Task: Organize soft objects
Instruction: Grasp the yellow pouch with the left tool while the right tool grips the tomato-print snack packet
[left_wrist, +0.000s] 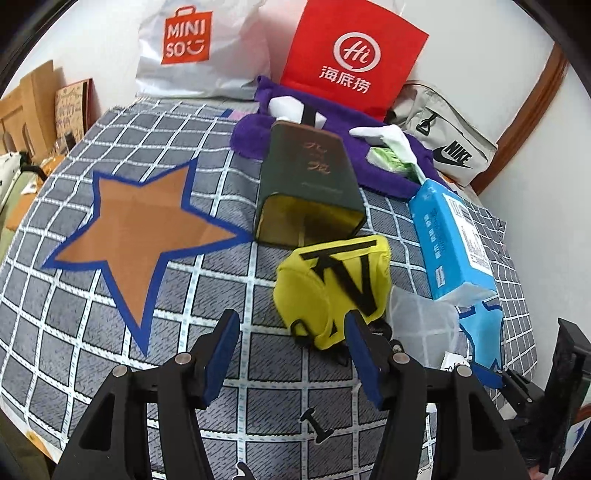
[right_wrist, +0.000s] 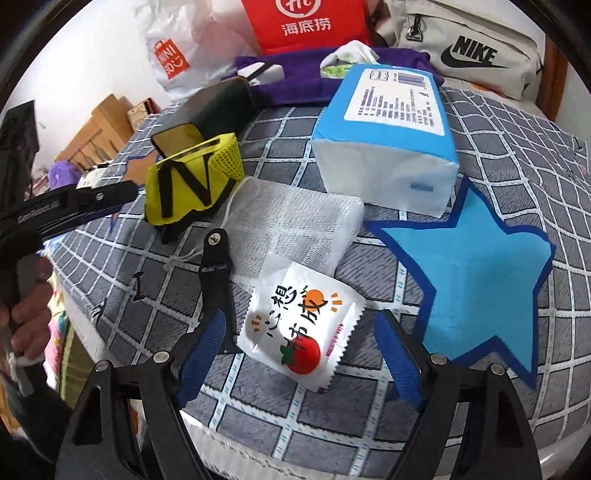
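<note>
A yellow pouch (left_wrist: 332, 284) with black straps lies on the checked sheet. My left gripper (left_wrist: 291, 321) stands open just in front of it. Its right fingertip is beside the pouch's near corner and the pads press on nothing. A white sachet (right_wrist: 303, 325) printed with a tomato lies between the fingers of my right gripper (right_wrist: 301, 321). That gripper is open, with a gap on both sides of the sachet. A white mesh bag (right_wrist: 295, 221) lies just beyond the sachet, and a blue tissue pack (right_wrist: 388, 129) lies behind it.
A brown star (left_wrist: 136, 236) is on the sheet at left and a light blue star (right_wrist: 476, 288) at right. A dark green tin (left_wrist: 310, 184) lies on its side. Behind it are a purple towel (left_wrist: 388, 173), a red bag (left_wrist: 351, 55), a white bag (left_wrist: 192, 44) and a Nike bag (left_wrist: 450, 147).
</note>
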